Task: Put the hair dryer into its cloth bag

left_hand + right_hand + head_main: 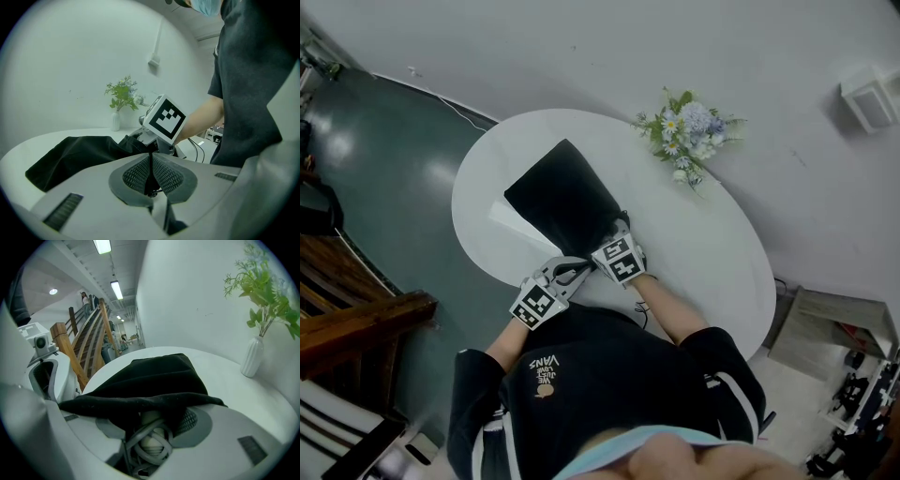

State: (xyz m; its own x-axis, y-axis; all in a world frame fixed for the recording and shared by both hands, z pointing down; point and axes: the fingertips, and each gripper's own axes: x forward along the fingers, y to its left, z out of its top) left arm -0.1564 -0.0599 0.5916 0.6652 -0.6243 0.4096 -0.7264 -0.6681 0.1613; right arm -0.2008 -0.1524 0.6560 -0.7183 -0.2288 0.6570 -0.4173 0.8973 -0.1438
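Observation:
A black cloth bag [562, 202] lies on the round white table [712, 253], its mouth toward me. My left gripper [581, 270] is at the mouth's near left corner. In the left gripper view the pads [136, 174] are pressed together on a thin fold of the bag's rim [151, 180], and the bag [79, 154] stretches away to the left. My right gripper [617, 242] reaches into the mouth. In the right gripper view the jaws stand wide around the pale hair dryer [151, 442] with its grey cord wound on it. The bag's rim [159, 401] drapes over it and hides the left pad.
A white vase of flowers [686, 131] stands at the table's far right edge. A pale sheet [511, 225] lies under the bag's left side. A dark cable [642, 309] hangs at the near edge. Wooden stair railing [356, 328] stands to the left, on the floor.

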